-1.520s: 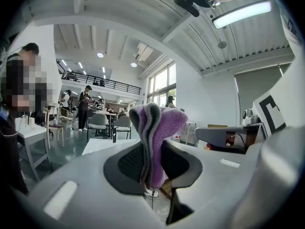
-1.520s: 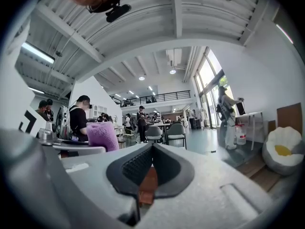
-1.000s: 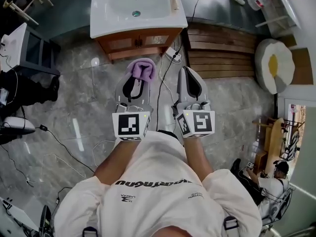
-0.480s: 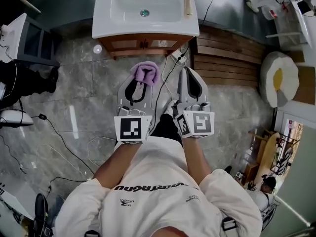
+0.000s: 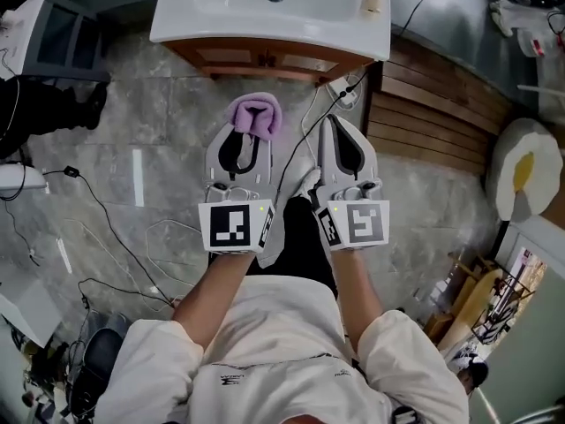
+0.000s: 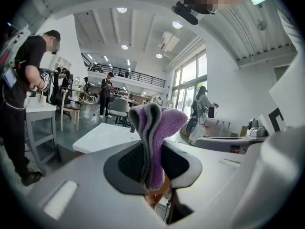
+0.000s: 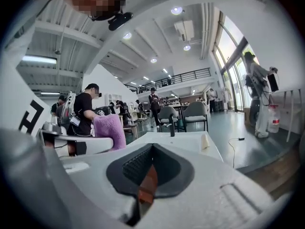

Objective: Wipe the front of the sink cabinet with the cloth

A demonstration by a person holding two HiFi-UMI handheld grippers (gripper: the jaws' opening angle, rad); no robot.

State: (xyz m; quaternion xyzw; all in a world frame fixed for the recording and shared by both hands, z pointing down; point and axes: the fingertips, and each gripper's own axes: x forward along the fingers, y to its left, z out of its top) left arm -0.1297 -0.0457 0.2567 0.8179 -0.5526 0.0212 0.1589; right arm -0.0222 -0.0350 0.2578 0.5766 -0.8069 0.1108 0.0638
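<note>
Grey marble floor point(image 5: 159, 131) spreads below me, with the white sink point(image 5: 238, 7) on its wooden sink cabinet point(image 5: 265, 58) just ahead, at the top of the head view. My left gripper point(image 5: 244, 144) is clamped on the folded purple cloth point(image 5: 254, 115), which sticks out past the jaw tips and is not touching the cabinet front. My right gripper point(image 5: 347, 140), just beside it, has its jaws pressed together with nothing between them.

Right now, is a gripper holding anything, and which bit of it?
The left gripper is shut on the purple cloth, pinching its folded lower end; the fluffy top pokes out. The right gripper holds nothing, jaws together.
</note>
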